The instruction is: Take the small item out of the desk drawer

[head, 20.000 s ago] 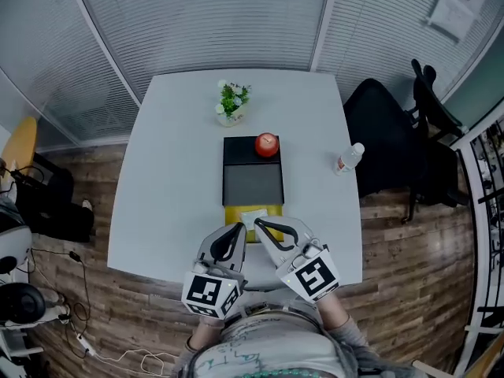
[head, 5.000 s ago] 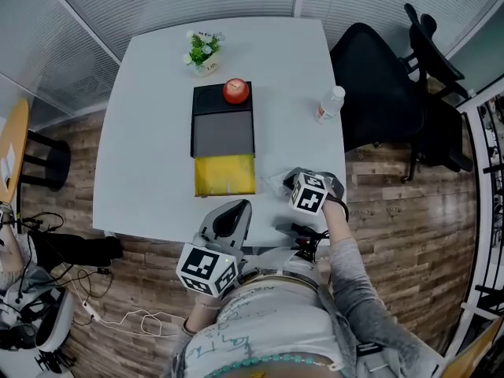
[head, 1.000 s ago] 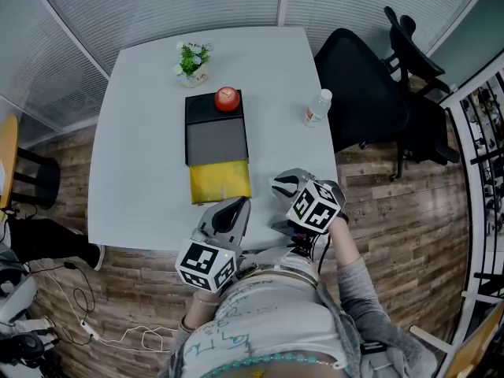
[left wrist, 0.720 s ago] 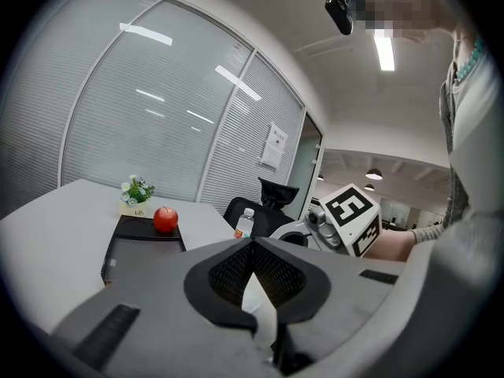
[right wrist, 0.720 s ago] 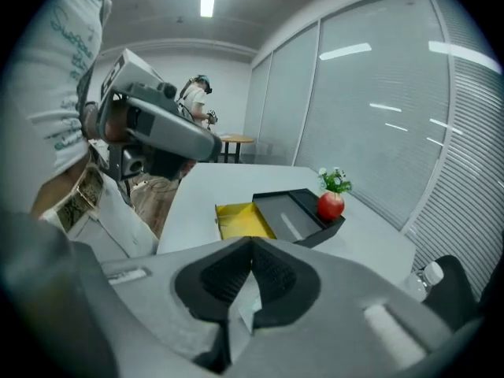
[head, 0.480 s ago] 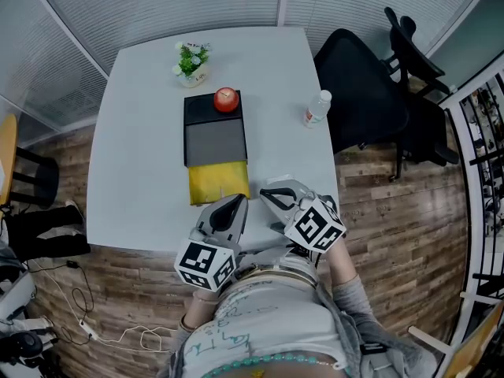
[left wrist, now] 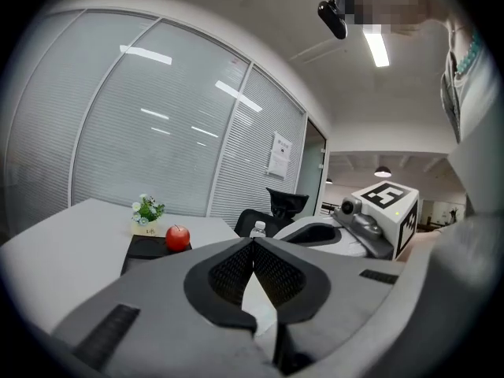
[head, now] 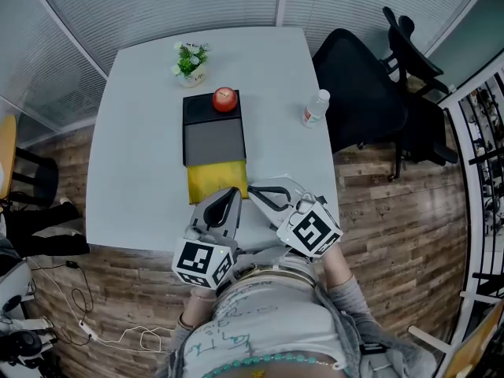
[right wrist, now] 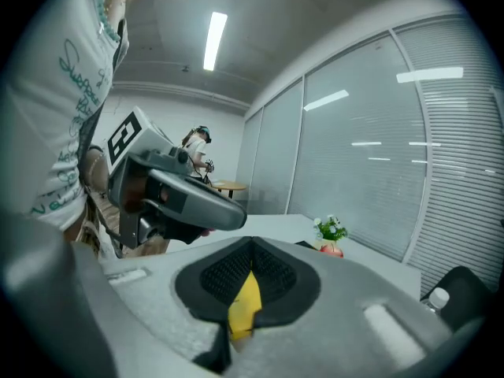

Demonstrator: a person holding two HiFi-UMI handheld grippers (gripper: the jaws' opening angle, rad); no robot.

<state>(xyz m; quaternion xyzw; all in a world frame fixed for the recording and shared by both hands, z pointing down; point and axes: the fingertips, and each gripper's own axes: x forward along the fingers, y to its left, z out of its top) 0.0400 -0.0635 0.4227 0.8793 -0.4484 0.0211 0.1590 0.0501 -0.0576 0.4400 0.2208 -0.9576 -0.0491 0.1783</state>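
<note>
A black desk organiser (head: 213,136) lies on the white table (head: 134,148), its yellow drawer (head: 214,178) pulled out toward me. My left gripper (head: 233,191) is shut and empty, tips just at the drawer's near right corner. Right beside it my right gripper (head: 253,193) points left at the same corner, also shut with nothing in it. In the right gripper view the pads (right wrist: 276,270) meet and only the yellow drawer (right wrist: 246,302) shows behind them. The left gripper view has its pads (left wrist: 276,270) touching. I cannot make out any small item.
A red apple (head: 224,99) sits on the organiser's far end, with a small potted plant (head: 189,60) behind it. A water bottle (head: 313,109) stands near the table's right edge, and a black office chair (head: 370,93) is beyond that edge.
My right gripper swung left from the table's right side to the drawer's front and its jaws closed. The left gripper edged forward toward the drawer.
</note>
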